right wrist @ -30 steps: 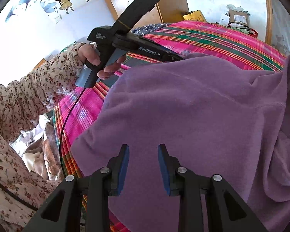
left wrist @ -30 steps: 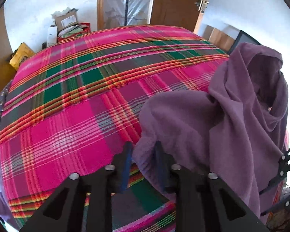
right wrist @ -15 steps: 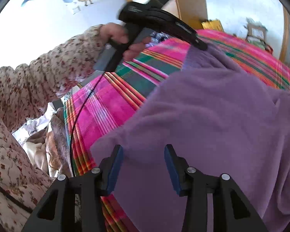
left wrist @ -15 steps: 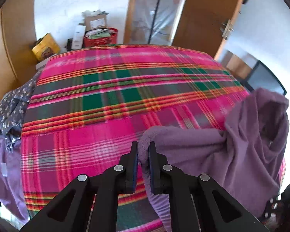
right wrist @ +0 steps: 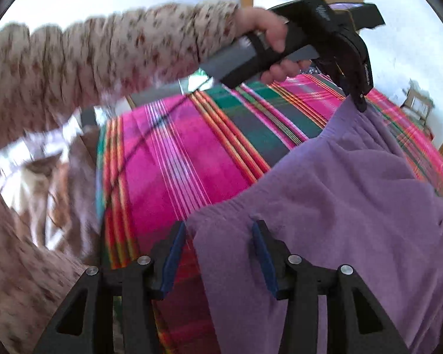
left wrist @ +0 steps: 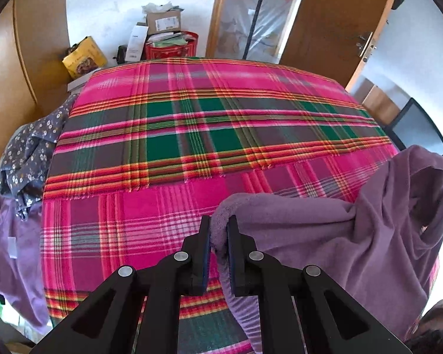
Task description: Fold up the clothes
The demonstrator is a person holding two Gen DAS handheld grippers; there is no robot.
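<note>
A purple fleece garment (left wrist: 354, 236) lies bunched on the right side of a pink and green plaid blanket (left wrist: 206, 135) covering a bed. My left gripper (left wrist: 219, 230) is shut on an edge of the garment and holds it lifted above the blanket. In the right wrist view the left gripper (right wrist: 360, 100) pinches the garment's far corner. My right gripper (right wrist: 218, 236) is open, its jaws either side of the near edge of the purple garment (right wrist: 354, 206), not closed on it.
A floral garment (left wrist: 29, 153) and a purple one (left wrist: 11, 250) hang off the bed's left side. Boxes and a red tin (left wrist: 171, 47) stand beyond the far edge. A wooden door (left wrist: 333, 20) is at the back right. The person's sleeved arm (right wrist: 103, 59) crosses the right wrist view.
My left gripper closed on the garment's edge and raised it up and back. My right gripper opened wider and dropped to the garment's near edge.
</note>
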